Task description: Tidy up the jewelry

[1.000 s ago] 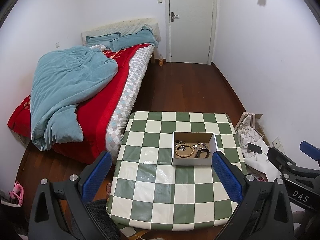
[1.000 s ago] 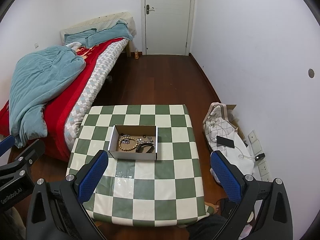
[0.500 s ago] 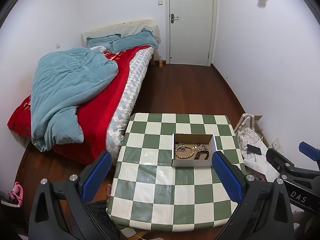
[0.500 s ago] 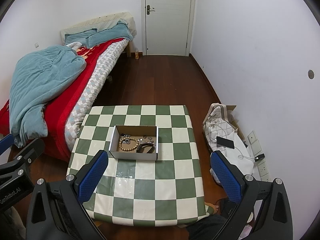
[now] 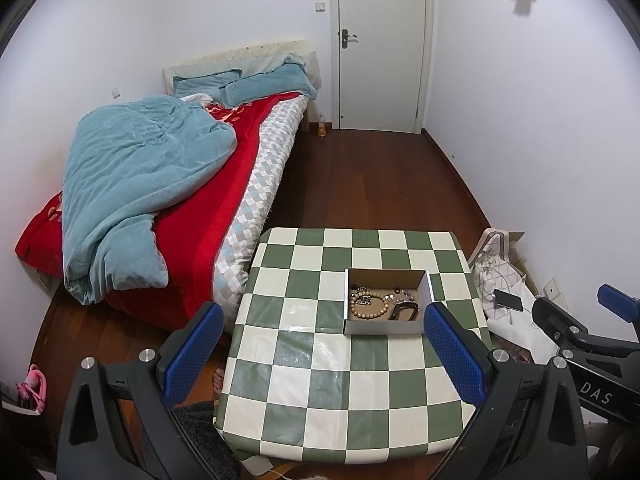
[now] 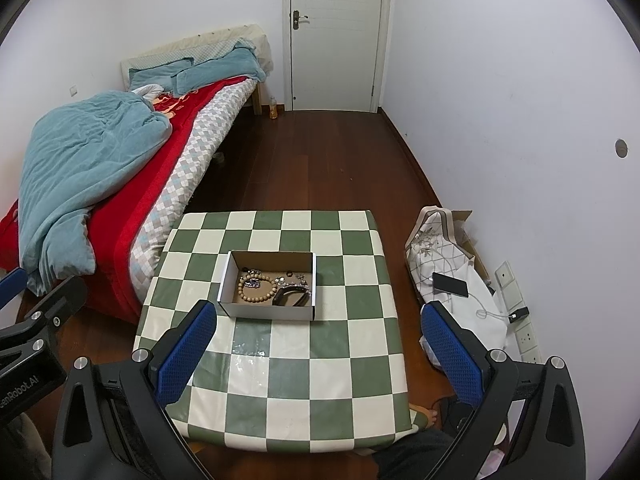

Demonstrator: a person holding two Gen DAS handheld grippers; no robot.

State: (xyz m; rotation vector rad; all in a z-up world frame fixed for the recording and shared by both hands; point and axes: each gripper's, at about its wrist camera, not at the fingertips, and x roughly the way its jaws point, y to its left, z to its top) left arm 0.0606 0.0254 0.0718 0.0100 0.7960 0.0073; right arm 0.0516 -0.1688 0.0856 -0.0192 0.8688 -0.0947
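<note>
A small open cardboard box (image 5: 386, 326) (image 6: 267, 312) stands on a green-and-white checkered table (image 5: 320, 376) (image 6: 296, 376). It holds a wooden bead bracelet (image 5: 369, 307) (image 6: 256, 289), a dark bangle (image 5: 404, 311) (image 6: 292, 298) and several small metal pieces (image 6: 290, 279). My left gripper (image 5: 320, 352) is open and empty, high above the table's near side. My right gripper (image 6: 320, 352) is open and empty too, above the near side. Each gripper's body shows at the edge of the other's view.
A bed (image 5: 160, 184) with a blue quilt and red blanket stands left of the table. A white bag with a phone (image 6: 450, 284) on it lies on the wooden floor at the right, by a wall socket strip. A closed door (image 6: 336, 36) is at the far end.
Both views have drifted slightly: the table and box sit a little lower in frame, so both grippers rose or tilted up a bit. Both jaws stayed open.
</note>
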